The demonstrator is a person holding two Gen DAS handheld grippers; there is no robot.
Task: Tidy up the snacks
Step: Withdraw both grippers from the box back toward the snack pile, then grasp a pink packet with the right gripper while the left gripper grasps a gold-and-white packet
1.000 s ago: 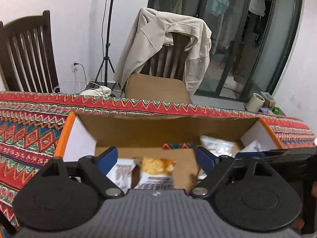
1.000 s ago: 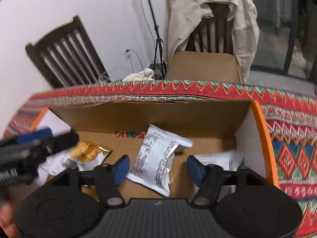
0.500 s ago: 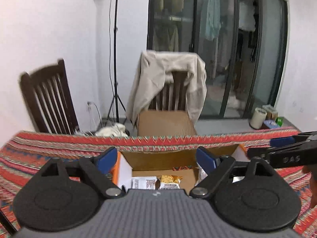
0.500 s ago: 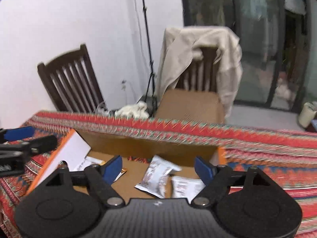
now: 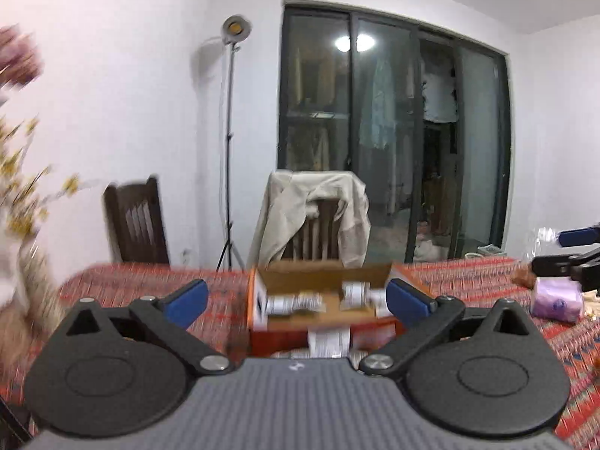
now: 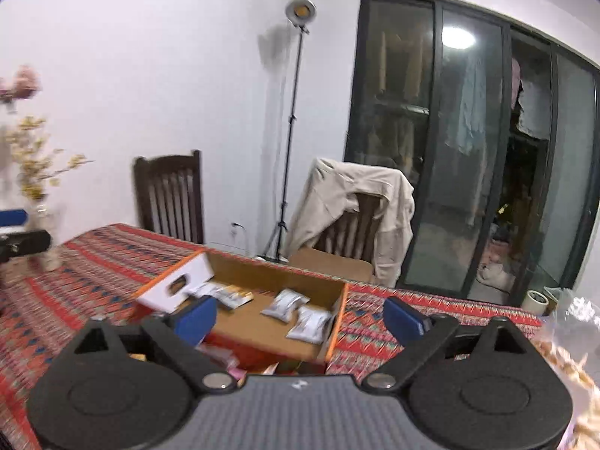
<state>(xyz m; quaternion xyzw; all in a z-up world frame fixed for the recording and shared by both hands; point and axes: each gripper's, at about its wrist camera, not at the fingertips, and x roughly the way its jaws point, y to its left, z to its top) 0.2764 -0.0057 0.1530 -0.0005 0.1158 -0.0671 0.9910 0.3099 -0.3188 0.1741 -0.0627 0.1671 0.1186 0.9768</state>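
Note:
An open cardboard box with orange edges [image 5: 282,340] [image 6: 176,284] sits on the patterned tablecloth, some way ahead of both grippers. Several white snack packets [image 5: 293,302] [image 6: 309,323] lie on its floor, one with a yellow picture [image 6: 233,294]. My left gripper [image 5: 298,300] is held back from the box, its jaws opening wide with nothing between them. My right gripper [image 6: 300,319] is also back from the box, jaws opening, nothing between them. Each gripper shows at the edge of the other's view, the right gripper [image 5: 575,249] and the left gripper [image 6: 17,233].
A purple packet [image 5: 557,299] and a clear plastic bag [image 6: 575,318] lie at the table's right. A vase of flowers [image 6: 39,221] stands at the left. Two wooden chairs, one draped with a beige jacket [image 5: 311,210], and a lamp stand [image 6: 290,142] are behind the table.
Both grippers have drawn back and risen from inside the box, which now looks small and far. Both pairs of jaws stand wider apart.

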